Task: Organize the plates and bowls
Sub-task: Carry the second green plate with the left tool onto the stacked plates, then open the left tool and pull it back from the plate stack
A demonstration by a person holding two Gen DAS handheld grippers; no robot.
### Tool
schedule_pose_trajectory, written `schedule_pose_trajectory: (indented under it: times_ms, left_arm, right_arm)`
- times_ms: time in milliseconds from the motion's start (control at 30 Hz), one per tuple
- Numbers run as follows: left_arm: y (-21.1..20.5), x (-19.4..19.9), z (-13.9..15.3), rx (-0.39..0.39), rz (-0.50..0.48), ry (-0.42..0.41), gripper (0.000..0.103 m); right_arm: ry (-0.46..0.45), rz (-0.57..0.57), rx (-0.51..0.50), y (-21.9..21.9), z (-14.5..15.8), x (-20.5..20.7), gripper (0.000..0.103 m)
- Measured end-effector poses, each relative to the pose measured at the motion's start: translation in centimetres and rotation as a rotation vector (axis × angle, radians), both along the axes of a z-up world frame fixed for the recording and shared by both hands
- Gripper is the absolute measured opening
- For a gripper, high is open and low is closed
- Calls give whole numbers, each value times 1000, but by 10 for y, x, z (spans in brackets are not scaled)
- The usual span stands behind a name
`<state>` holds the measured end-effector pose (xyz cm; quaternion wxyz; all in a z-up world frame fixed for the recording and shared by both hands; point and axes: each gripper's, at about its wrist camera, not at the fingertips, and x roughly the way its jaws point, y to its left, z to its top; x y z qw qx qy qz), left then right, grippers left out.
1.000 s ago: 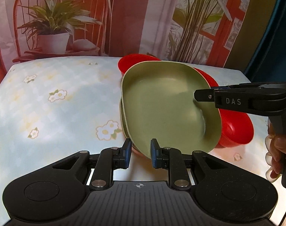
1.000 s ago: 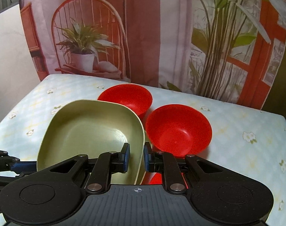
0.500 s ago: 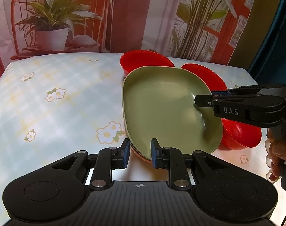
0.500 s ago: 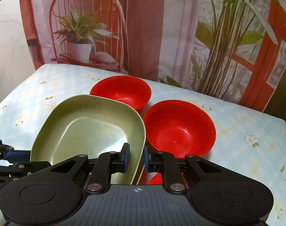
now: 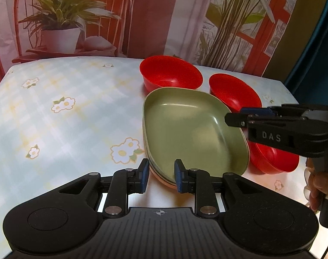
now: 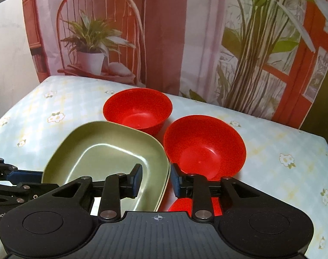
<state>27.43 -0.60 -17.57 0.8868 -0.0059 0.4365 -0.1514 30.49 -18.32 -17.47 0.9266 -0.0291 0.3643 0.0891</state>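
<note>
A green plate [image 5: 192, 133] lies flat on top of a stack that includes a peach plate [image 5: 164, 180], on the flowered tablecloth. My left gripper [image 5: 160, 176] is open, its jaws either side of the stack's near rim. My right gripper [image 6: 155, 178] is open astride the green plate's [image 6: 107, 151] right rim; it also shows in the left wrist view [image 5: 239, 116]. Three red bowls stand by: one at the back [image 6: 138, 110], one to the right [image 6: 203, 146], one under my right gripper [image 5: 273, 159].
The table [image 5: 62, 116] has a pale flowered cloth, with open cloth left of the stack. A printed backdrop [image 6: 164, 32] of a chair and plants hangs behind. The table's right edge [image 6: 327, 151] lies beyond the bowls.
The green plate has come down from a tilt to lie flat on the stack. Both grippers have opened from gripping its rim and drawn back a little.
</note>
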Motion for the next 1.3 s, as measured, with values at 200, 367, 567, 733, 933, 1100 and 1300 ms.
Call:
schedule_pose_trajectory:
  times_ms: [200, 367, 567, 733, 933, 1100, 1300]
  left_arm:
    - [10, 1, 7, -11, 37, -22, 27]
    - [19, 12, 12, -27, 74, -39, 27]
    - [18, 28, 5, -28, 89, -21, 27]
    - [13, 28, 4, 1, 78, -25, 27]
    - [14, 20, 16, 7, 67, -66, 30]
    - [13, 13, 31, -1, 53, -100, 35]
    - [13, 4, 44, -32, 42, -136, 35]
  right_arm:
    - [22, -2, 6, -1, -5, -5, 27]
    - [32, -3, 2, 1, -10, -8, 27]
    - [35, 2, -12, 3, -12, -9, 25]
    - [34, 2, -10, 3, -12, -9, 24]
    - [-1, -13, 33, -3, -4, -15, 24]
    - [-49, -23, 57, -8, 9, -26, 24]
    - [-85, -47, 83, -18, 19, -38, 29]
